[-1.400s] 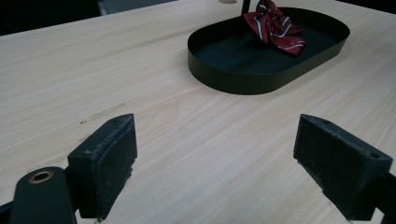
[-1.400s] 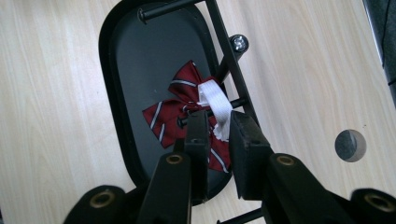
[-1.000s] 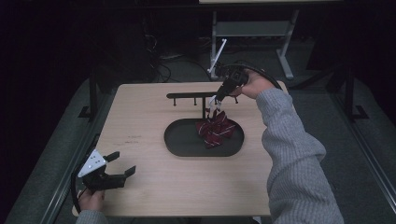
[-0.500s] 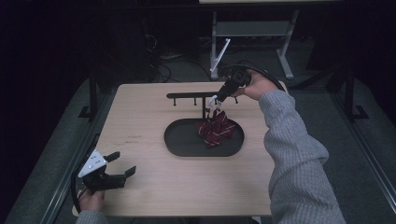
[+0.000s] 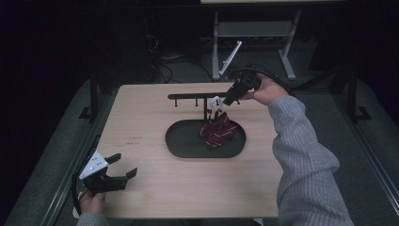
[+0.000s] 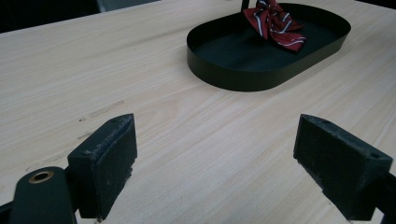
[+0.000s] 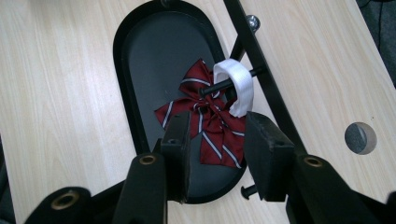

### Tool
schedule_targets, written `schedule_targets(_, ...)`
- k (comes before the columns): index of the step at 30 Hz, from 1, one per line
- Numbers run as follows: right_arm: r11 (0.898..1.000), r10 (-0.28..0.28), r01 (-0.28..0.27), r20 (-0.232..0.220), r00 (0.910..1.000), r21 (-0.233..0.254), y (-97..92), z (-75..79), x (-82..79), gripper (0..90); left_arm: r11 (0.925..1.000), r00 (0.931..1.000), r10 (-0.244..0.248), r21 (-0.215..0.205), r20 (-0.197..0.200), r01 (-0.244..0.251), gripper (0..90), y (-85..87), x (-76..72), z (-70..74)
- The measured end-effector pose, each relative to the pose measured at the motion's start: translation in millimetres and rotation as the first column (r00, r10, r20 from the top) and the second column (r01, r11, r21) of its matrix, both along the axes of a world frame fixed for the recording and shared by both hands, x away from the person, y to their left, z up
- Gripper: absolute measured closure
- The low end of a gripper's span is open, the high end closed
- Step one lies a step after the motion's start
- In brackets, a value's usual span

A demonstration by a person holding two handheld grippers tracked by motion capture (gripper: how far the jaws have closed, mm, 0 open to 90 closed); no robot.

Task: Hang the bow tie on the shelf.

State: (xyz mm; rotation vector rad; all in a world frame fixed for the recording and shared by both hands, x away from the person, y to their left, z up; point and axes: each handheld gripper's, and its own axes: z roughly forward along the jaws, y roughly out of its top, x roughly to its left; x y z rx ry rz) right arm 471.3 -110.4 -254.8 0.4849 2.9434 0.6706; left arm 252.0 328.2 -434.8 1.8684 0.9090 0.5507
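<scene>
A dark red bow (image 5: 217, 132) with white stripes hangs by its white loop (image 5: 216, 102) from a peg of the black rack (image 5: 193, 96), and its lower part dangles over the black oval tray (image 5: 181, 143). My right gripper (image 5: 226, 100) hovers just right of the loop. In the right gripper view the loop (image 7: 236, 84) sits over the peg beyond the gripper (image 7: 217, 140). Its jaws have just been opening; they stand apart and press on nothing, with the bow (image 7: 210, 126) in sight past them. My left gripper (image 5: 123, 165) rests open at the table's front left corner.
The rack's long bar (image 7: 261, 70) carries several more bare pegs to the left. A round hole (image 7: 360, 137) is cut in the tabletop near the rack. In the left gripper view, bare wood lies between the gripper (image 6: 215, 163) and the tray (image 6: 243, 77).
The right gripper's jaws have parted and come off the white loop, which stays on the peg. The left gripper has not moved.
</scene>
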Motion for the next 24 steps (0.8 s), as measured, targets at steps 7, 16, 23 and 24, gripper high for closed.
schedule_targets(7,1.0,-0.006,0.006,-0.015,0.9999,0.0,-5.2,-4.7,-8.1,58.1,1.0,1.0,0.008,-0.004,-0.003,-0.008,13.1,1.0,-0.2,0.1)
schedule_targets(16,1.0,0.008,-0.008,-0.017,0.9998,0.024,-7.8,-10.6,-17.8,57.1,1.0,1.0,0.002,0.005,-0.004,-0.002,13.1,0.5,-0.1,0.1)
schedule_targets(23,0.999,0.002,-0.001,-0.018,0.9998,0.043,-16.5,-16.4,-25.7,55.7,1.0,1.0,0.002,0.003,-0.003,-0.002,13.1,0.9,-0.5,0.4)
schedule_targets(24,0.999,0.001,-0.001,-0.019,0.9998,0.046,-17.9,-17.5,-27.1,55.4,1.0,1.0,0.002,0.006,-0.005,-0.002,13.1,1.0,-0.4,0.3)
